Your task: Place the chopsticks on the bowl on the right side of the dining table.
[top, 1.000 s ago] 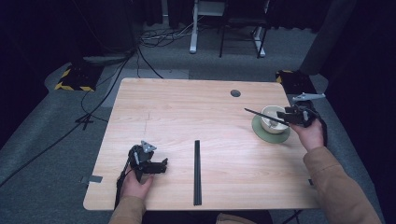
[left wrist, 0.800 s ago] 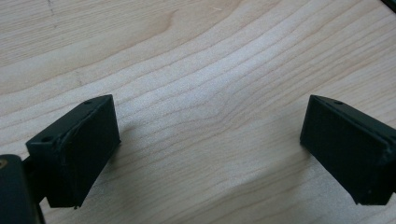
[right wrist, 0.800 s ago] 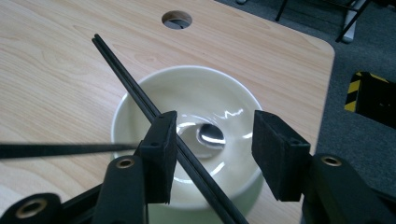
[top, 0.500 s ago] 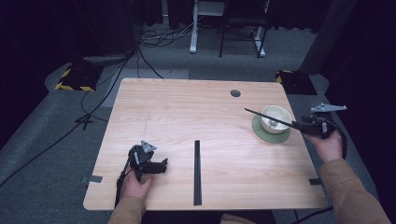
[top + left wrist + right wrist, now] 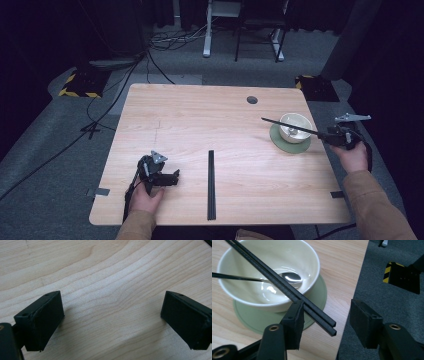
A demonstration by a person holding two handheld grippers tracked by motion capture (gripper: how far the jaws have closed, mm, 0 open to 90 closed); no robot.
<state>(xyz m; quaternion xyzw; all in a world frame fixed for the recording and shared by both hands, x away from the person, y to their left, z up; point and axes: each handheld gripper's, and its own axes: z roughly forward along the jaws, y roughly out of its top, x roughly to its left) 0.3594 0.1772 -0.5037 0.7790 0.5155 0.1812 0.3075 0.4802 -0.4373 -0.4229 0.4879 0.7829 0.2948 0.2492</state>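
We note a pair of black chopsticks (image 5: 284, 287) lying across the rim of the cream bowl (image 5: 295, 127), long axis running from the table's right edge toward its middle, near ends jutting past the bowl. Our right gripper (image 5: 325, 317) has just been widening; the sticks rest against one pad, the other stands clear. Left gripper (image 5: 112, 320) gapes over bare wood. Bowl sits on a green saucer (image 5: 280, 142), spoon (image 5: 289, 277) inside. Light wooden table (image 5: 200, 120); grey carpet (image 5: 60, 130), cables, dark room.

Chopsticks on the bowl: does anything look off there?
Yes. The pair of chopsticks lies slanted across the bowl's rim, its near ends jutting between the right gripper's open jaws, ungripped. A spoon rests inside the bowl. Nothing is spilled.
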